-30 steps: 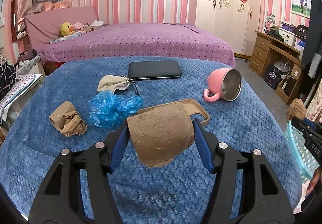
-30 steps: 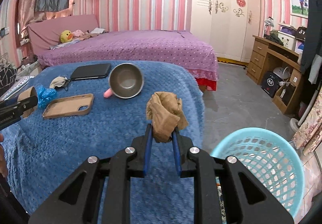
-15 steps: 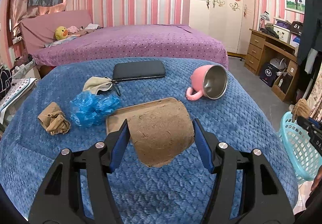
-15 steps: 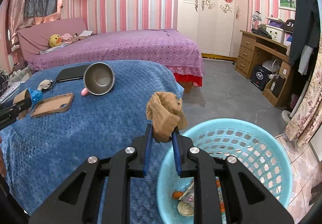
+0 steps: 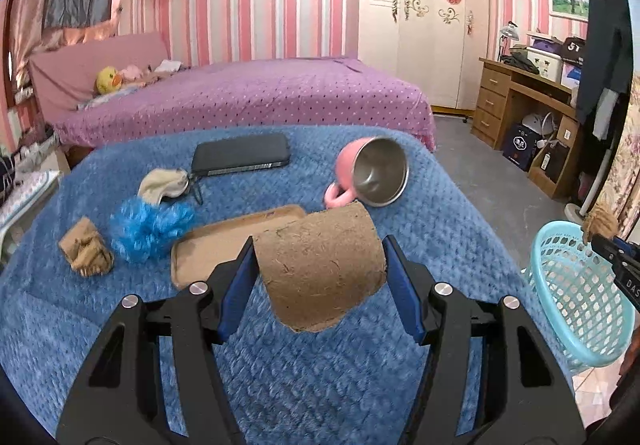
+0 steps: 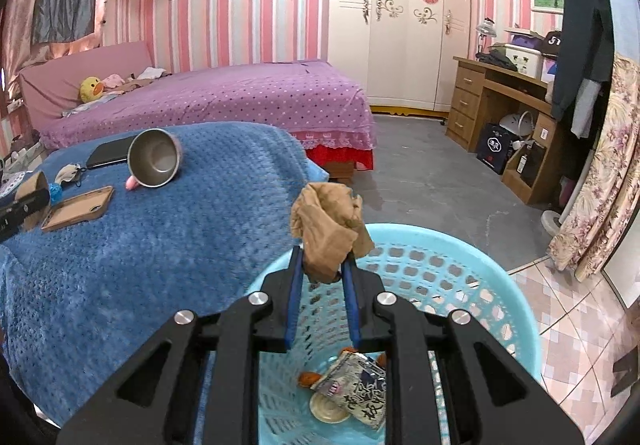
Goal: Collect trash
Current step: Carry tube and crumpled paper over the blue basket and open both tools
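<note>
My left gripper [image 5: 318, 265] is shut on a curved brown cardboard piece [image 5: 320, 265], held above the blue blanket [image 5: 300, 385]. My right gripper [image 6: 322, 263] is shut on a crumpled tan wad [image 6: 328, 229] and hangs over the light blue plastic basket [image 6: 500, 285], which holds a foil wrapper [image 6: 356, 389] and other scraps. In the left wrist view the basket [image 5: 576, 297] stands off the table's right side, with the right gripper [image 5: 600, 239] and its tan wad [image 5: 600, 223] above the rim. On the blanket lie another tan wad [image 5: 86, 253] and a blue plastic bundle [image 5: 150, 223].
A brown phone case [image 5: 224, 245], a dark phone [image 5: 242, 157], a beige cloth [image 5: 164, 183] and a tipped pink steel-lined mug [image 5: 372, 173] lie on the blanket. Behind is a purple bed [image 5: 260, 101]. A wooden desk [image 6: 504, 101] stands right, on grey floor.
Both views have slid to the right. The right gripper carried its tan wad from over the blanket's edge to above the basket. The left gripper moved right with the cardboard still gripped.
</note>
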{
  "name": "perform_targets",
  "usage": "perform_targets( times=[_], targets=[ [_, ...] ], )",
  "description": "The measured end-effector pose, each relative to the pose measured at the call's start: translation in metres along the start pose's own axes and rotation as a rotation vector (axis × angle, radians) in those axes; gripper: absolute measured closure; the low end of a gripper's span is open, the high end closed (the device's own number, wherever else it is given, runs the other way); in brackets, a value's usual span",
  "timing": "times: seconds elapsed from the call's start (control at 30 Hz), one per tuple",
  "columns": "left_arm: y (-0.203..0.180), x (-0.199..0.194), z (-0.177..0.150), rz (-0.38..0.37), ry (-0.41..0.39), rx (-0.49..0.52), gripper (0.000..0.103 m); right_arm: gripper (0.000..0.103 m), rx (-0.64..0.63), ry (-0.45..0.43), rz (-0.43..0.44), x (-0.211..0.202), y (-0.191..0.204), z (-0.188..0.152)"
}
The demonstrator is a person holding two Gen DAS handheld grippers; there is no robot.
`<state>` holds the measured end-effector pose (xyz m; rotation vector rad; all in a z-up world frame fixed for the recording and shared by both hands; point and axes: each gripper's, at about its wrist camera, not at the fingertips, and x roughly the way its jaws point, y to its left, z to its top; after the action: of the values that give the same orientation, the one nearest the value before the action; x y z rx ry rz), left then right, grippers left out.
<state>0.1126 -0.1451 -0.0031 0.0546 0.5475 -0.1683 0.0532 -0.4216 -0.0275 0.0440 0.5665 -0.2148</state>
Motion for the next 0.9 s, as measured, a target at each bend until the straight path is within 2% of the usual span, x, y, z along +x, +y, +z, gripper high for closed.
perform_targets(
  times=[0.17,0.43,0.67,0.9],
  targets=[
    [-0.021,-0.003,0.004,0.004,-0.022,0.046,0.043,0.083,0.009,-0.008,-0.018,-0.006,-0.018,-0.003],
    [-0.060,-0.004,0.003,-0.073,-0.024,0.033,0.042,0.083,0.032,-0.010,-0.074,-0.012,-0.051,-0.010],
    [-0.092,0.006,-0.003,-0.161,0.011,-0.013,0.043,0.083,0.029,0.002,-0.125,-0.010,-0.075,-0.014],
    [-0.135,0.011,-0.013,-0.188,0.018,0.064,0.043,0.083,0.056,0.012,-0.135,-0.007,-0.096,-0.015]
  ],
)
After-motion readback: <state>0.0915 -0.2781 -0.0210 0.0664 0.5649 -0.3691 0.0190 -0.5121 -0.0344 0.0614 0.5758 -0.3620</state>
